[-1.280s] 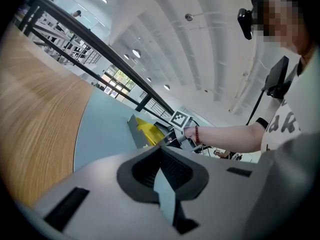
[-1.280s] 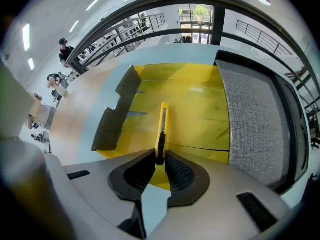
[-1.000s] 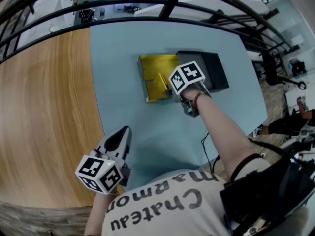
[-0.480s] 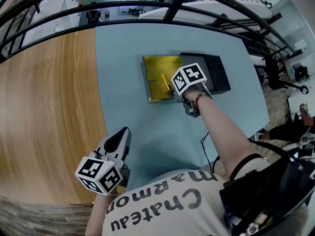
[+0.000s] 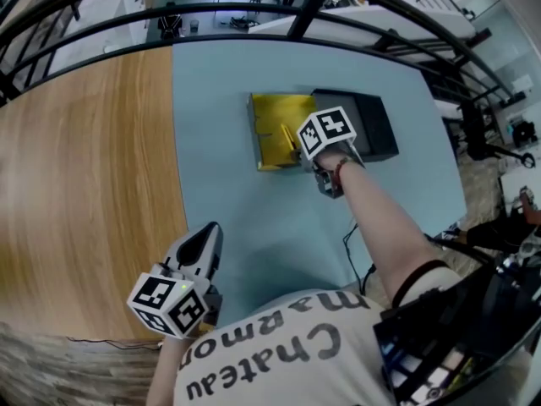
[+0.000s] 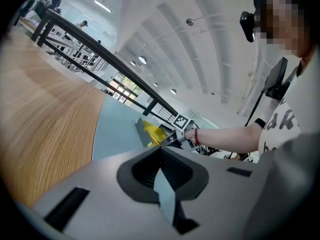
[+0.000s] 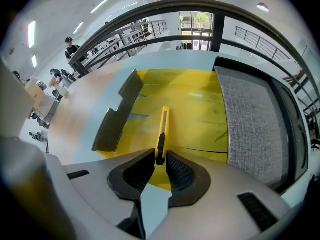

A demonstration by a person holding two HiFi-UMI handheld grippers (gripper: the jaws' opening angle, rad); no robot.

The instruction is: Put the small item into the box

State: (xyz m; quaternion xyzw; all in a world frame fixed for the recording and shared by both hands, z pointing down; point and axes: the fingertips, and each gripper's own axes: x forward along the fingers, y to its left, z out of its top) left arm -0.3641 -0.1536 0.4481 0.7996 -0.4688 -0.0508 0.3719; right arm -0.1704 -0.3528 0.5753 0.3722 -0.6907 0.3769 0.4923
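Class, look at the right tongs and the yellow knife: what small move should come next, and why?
Probably open the right tongs: they grip the knife by its black end, and it lies over the floor of the yellow box, so letting go should leave it inside.

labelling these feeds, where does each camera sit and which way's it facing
Head view: on the head, facing steeply down at the table; shows right arm, left claw, right claw.
Left gripper view: on the left claw, facing across the table; shows its shut jaws, the right arm.
Right gripper view: on the right claw, facing into the box; jaws shut on the cutter.
All share the box.
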